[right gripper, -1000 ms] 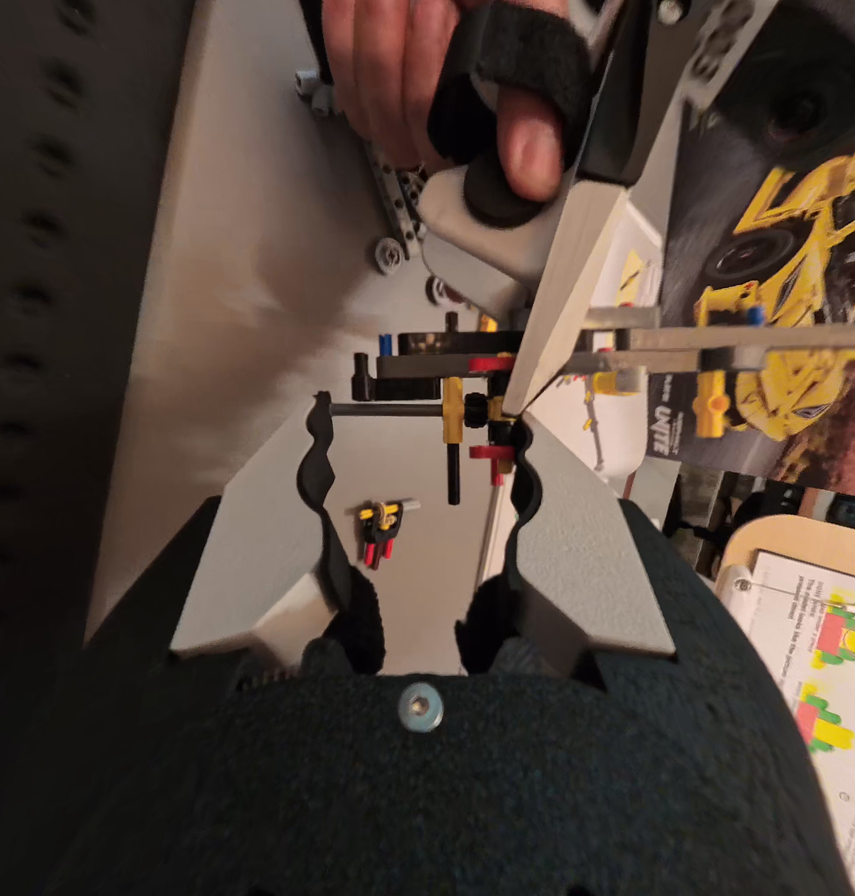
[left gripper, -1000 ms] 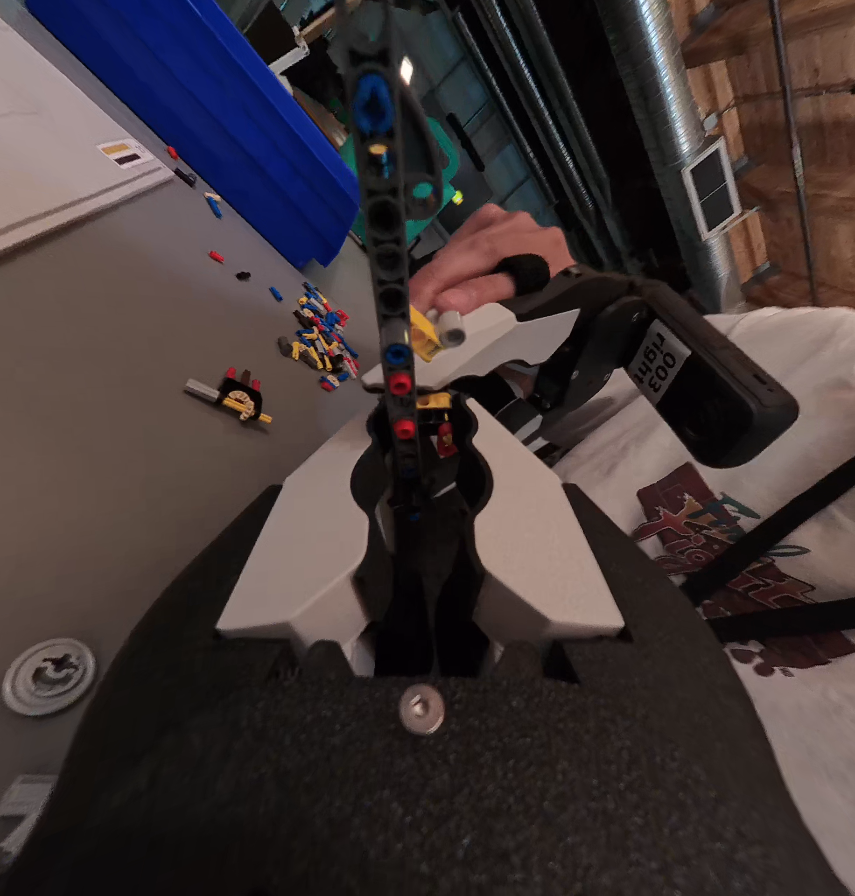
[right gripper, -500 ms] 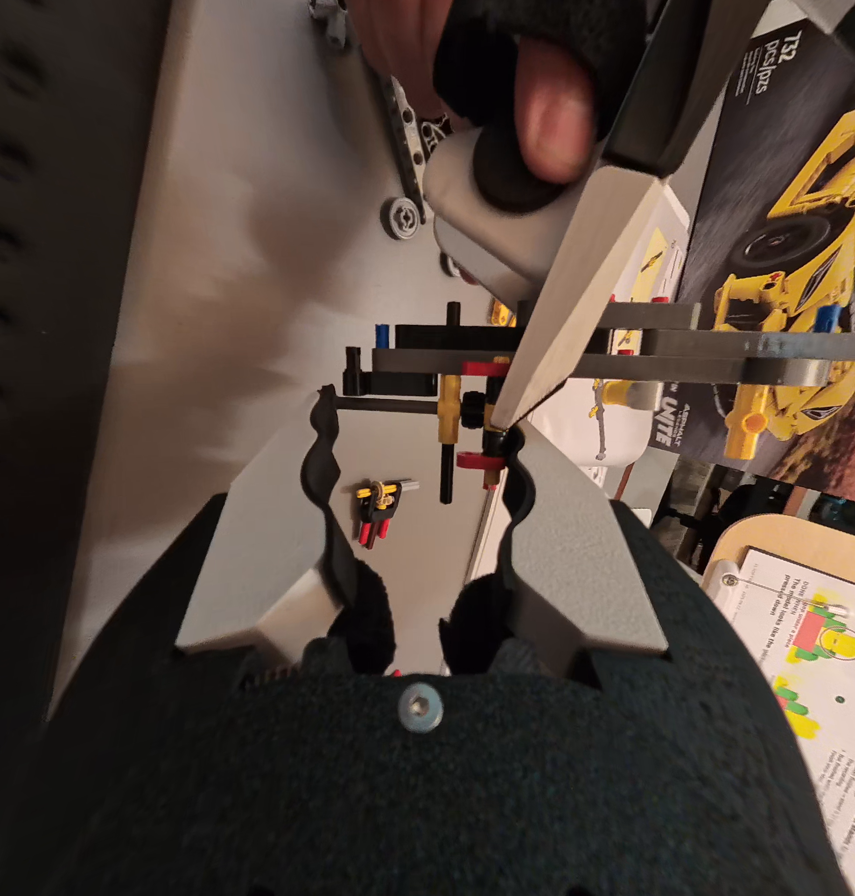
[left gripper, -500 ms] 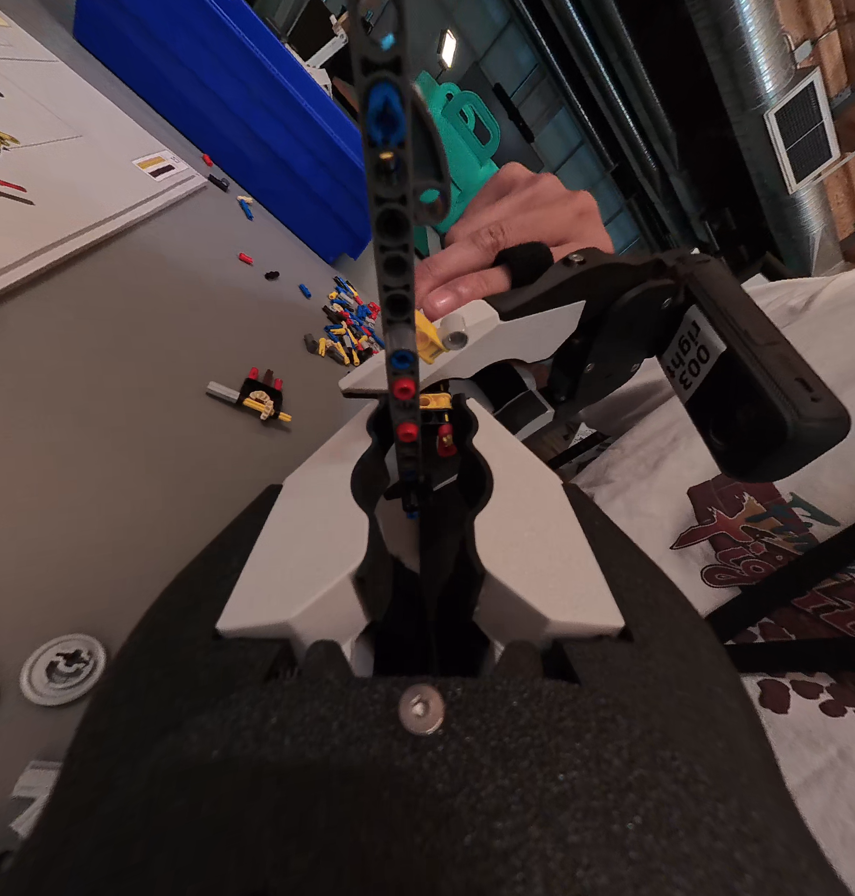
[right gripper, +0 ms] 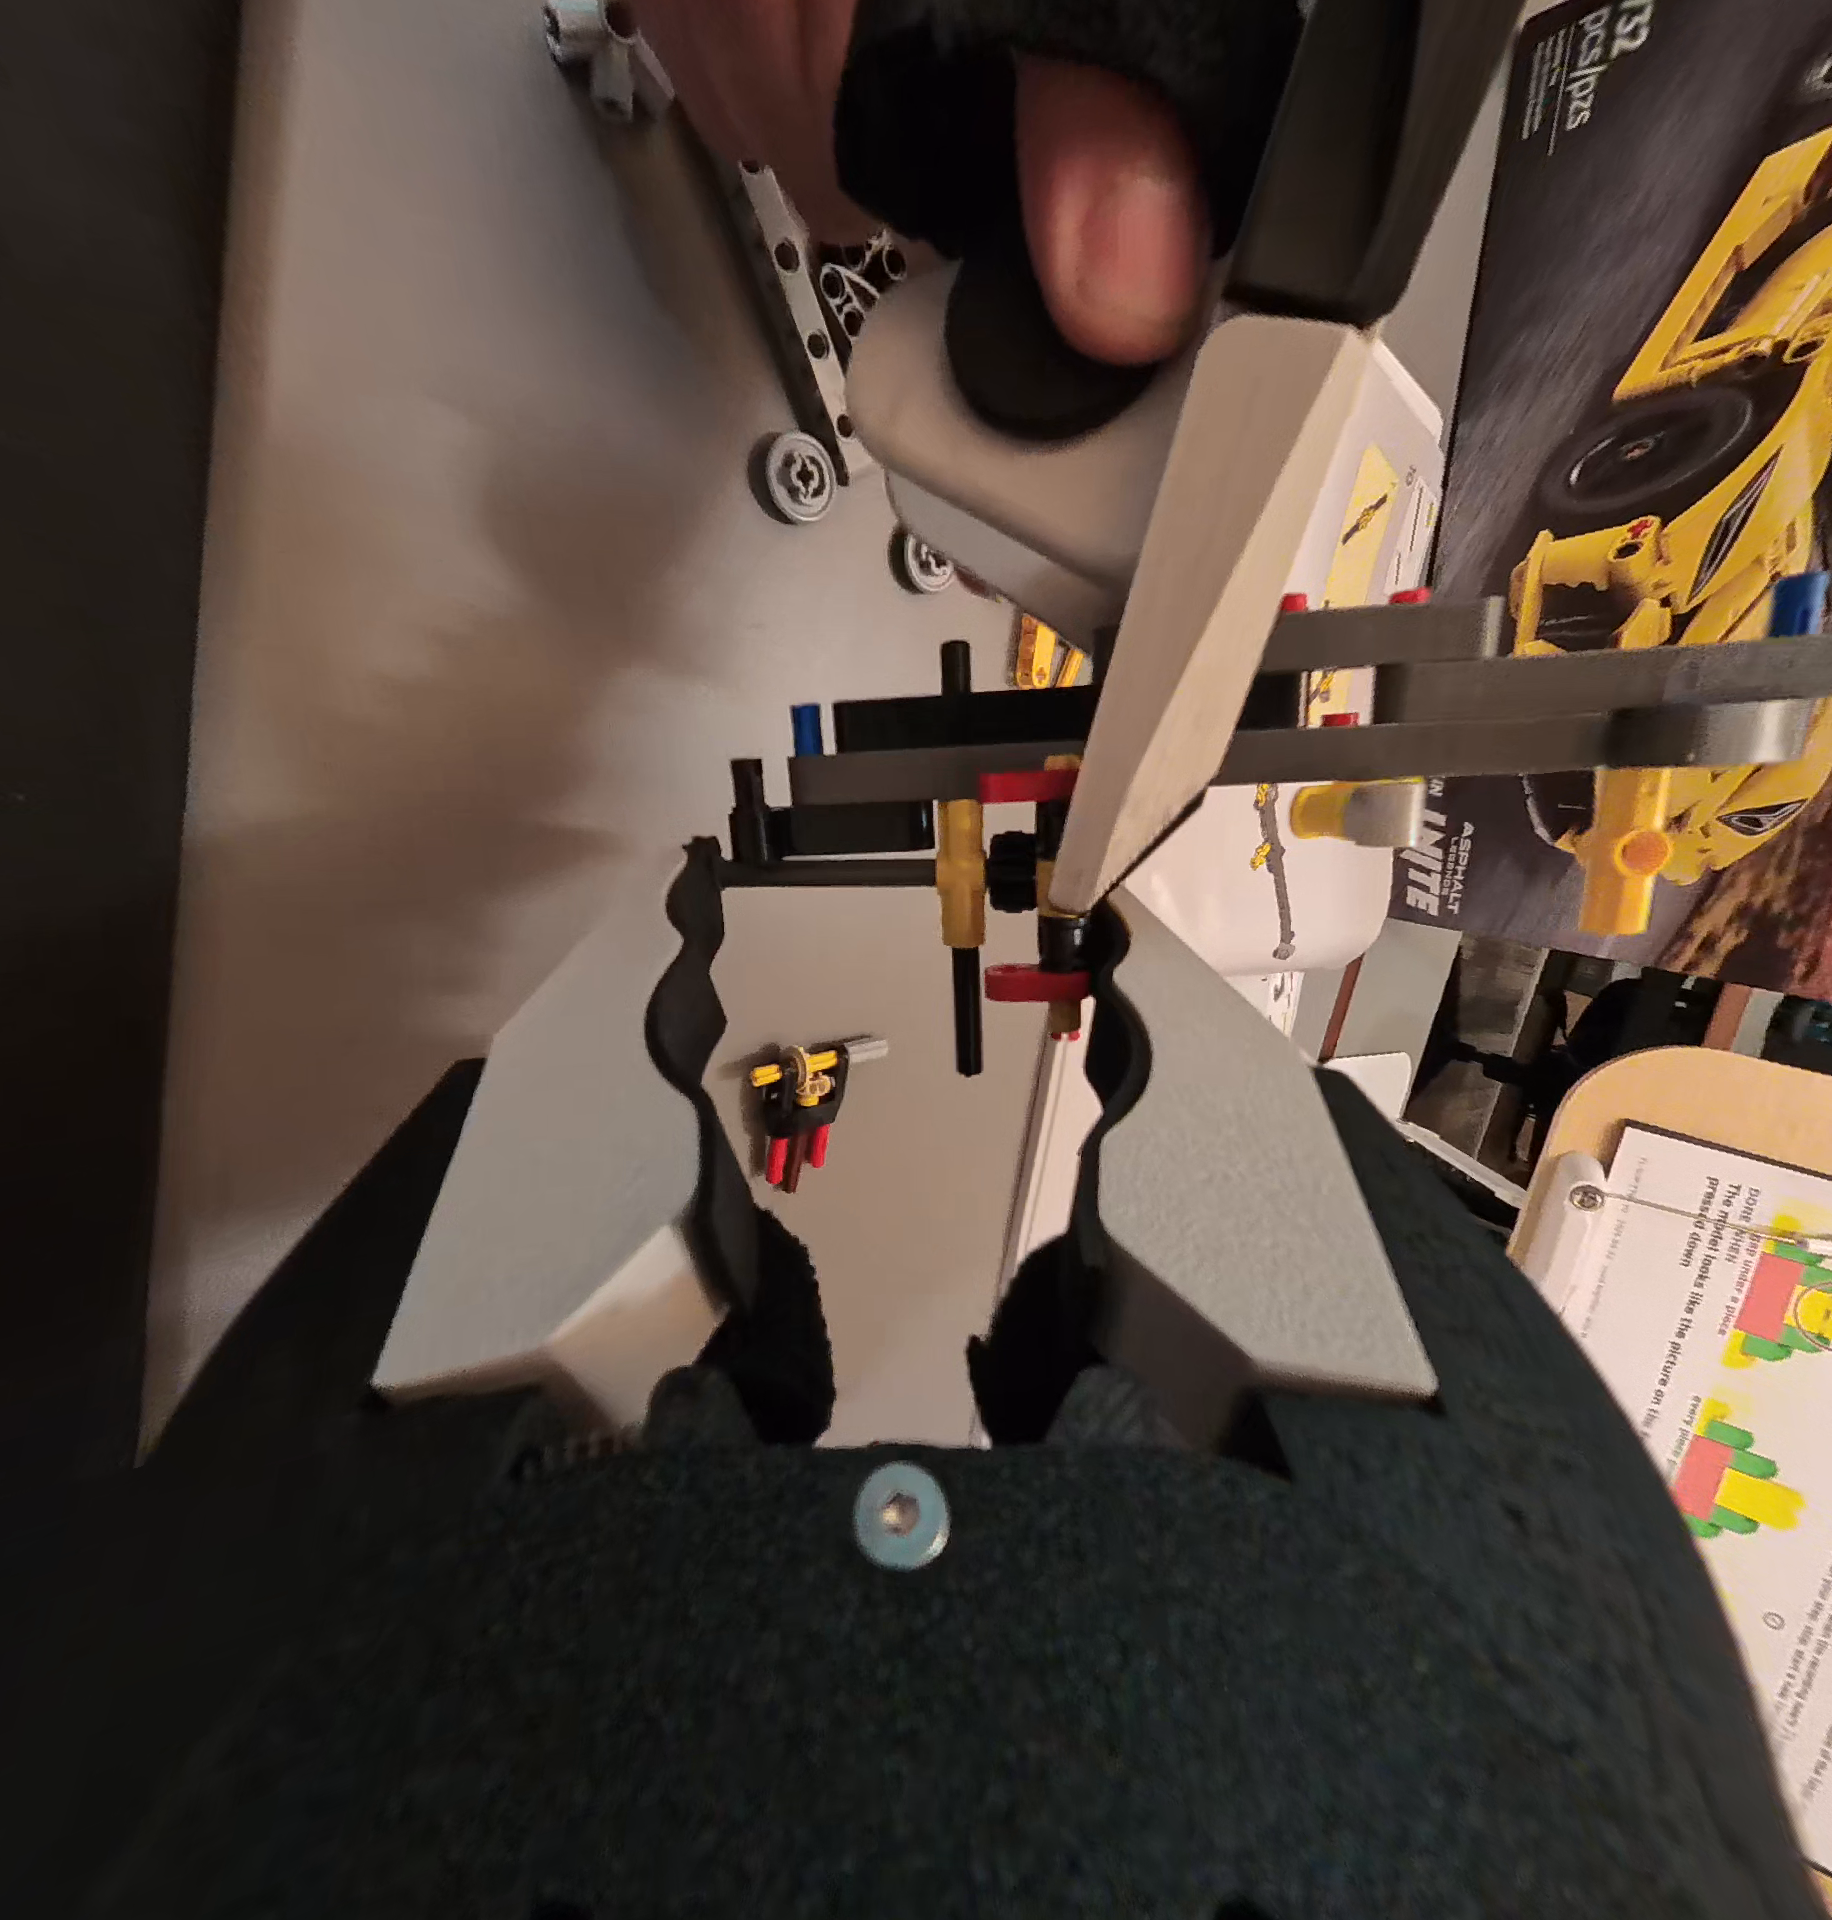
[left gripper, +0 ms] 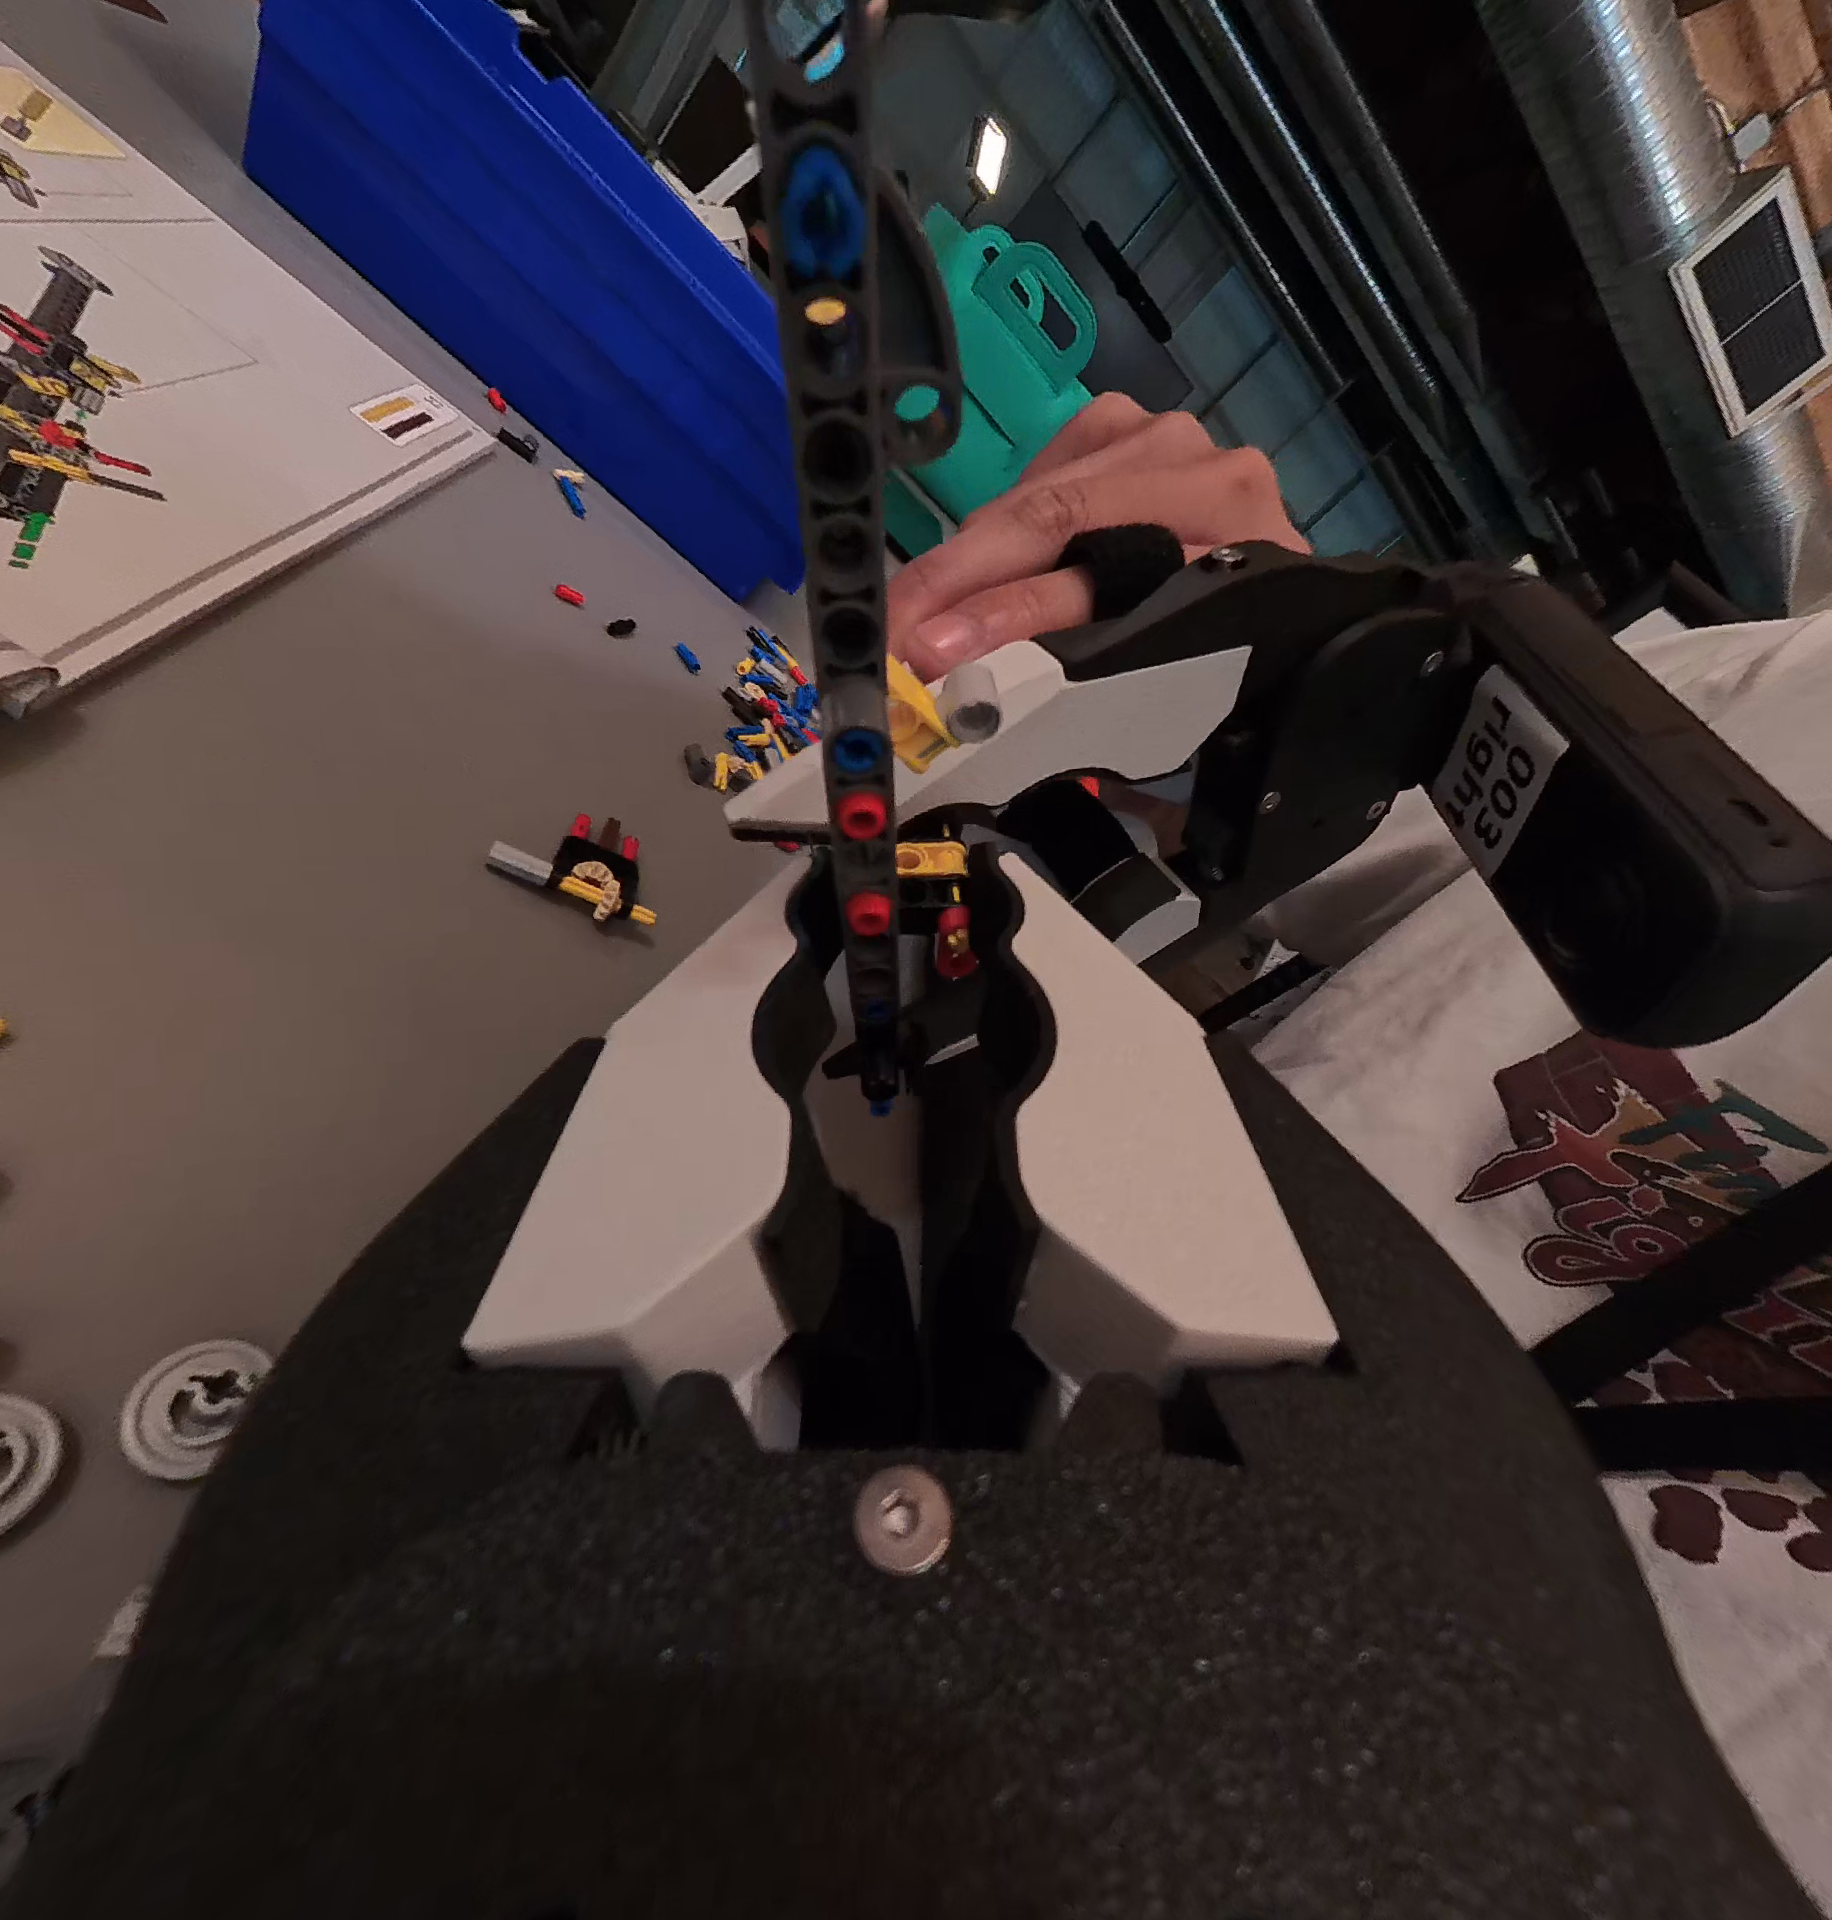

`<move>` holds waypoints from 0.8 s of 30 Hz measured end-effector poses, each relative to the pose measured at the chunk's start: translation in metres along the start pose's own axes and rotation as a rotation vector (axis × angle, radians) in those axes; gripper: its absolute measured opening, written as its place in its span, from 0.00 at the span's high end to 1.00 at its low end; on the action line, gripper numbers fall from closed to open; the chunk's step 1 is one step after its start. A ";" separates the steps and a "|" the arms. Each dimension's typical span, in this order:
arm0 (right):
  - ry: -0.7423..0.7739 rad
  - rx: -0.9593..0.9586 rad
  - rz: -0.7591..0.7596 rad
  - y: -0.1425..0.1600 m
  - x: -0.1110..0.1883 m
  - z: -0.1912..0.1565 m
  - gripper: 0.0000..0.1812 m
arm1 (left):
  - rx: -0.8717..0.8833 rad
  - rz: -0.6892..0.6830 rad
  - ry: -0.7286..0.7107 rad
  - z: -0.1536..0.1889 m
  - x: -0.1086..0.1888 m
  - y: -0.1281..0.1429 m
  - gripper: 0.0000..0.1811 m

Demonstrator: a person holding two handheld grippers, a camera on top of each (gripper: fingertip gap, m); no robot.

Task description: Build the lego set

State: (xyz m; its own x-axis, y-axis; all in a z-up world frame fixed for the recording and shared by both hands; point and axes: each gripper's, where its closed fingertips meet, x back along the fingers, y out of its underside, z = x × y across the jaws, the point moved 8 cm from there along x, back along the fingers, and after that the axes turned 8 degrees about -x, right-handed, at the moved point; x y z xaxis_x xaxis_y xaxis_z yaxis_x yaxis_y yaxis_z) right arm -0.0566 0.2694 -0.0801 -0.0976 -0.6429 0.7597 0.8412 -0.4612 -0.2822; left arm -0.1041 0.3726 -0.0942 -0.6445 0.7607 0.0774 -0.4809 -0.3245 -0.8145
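Now the left claw [left gripper: 896, 997] clamps the long beam assembly [left gripper: 839, 499], axis running straight ahead; the right claw [right gripper: 891, 904] (open, empty) straddles its lower end.

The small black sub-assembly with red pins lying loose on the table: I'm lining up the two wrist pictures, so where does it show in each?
Left wrist view: the small sub-assembly lies on the grey table, left of centre, beyond the left gripper.
Right wrist view: it lies between the open fingers of the right gripper.
Shared landmark: the long dark beam assembly held by the left gripper.
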 end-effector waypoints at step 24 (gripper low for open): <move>-0.026 0.026 -0.033 0.005 -0.002 -0.002 0.70 | 0.026 -0.032 0.003 -0.003 -0.006 0.006 0.88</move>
State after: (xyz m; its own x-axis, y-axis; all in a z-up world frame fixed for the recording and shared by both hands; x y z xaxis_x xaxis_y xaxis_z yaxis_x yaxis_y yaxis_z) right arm -0.0534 0.2676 -0.0842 -0.1119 -0.6116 0.7832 0.8514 -0.4654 -0.2418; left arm -0.1013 0.3679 -0.1012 -0.6264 0.7729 0.1013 -0.5166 -0.3143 -0.7964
